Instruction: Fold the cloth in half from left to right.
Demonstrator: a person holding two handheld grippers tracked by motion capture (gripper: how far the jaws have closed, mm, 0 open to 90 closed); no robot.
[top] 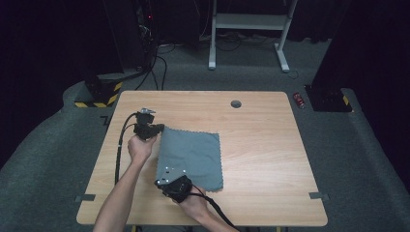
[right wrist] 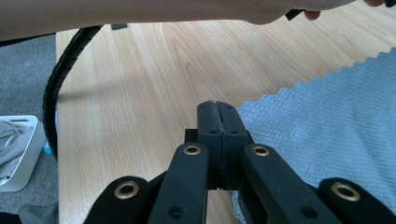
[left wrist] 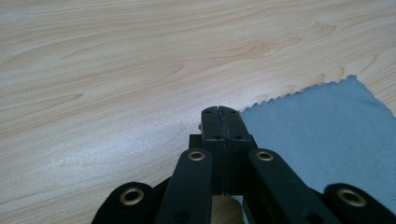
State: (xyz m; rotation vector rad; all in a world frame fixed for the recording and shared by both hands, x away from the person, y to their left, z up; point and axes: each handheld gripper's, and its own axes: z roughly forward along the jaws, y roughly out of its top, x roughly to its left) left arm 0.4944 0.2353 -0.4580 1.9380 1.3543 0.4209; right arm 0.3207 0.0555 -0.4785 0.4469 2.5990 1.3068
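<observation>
A grey-blue cloth [top: 193,154] with pinked edges lies flat on the wooden table [top: 261,145]. My left gripper [top: 158,128] is at the cloth's far left corner. In the left gripper view its jaws [left wrist: 218,112] are pressed together, with the cloth [left wrist: 322,126] corner running in between them. My right gripper [top: 160,181] is at the near left corner. Its jaws [right wrist: 217,106] are likewise closed where the cloth [right wrist: 327,116] edge meets them. Both cloth corners stay low on the table.
A round grommet hole [top: 236,103] sits near the table's far edge. A white desk frame [top: 249,21] and cables stand on the carpet behind. The right gripper view has a white bin [right wrist: 18,154] on the floor, the ribbed cable [right wrist: 56,84] and a forearm [right wrist: 140,14].
</observation>
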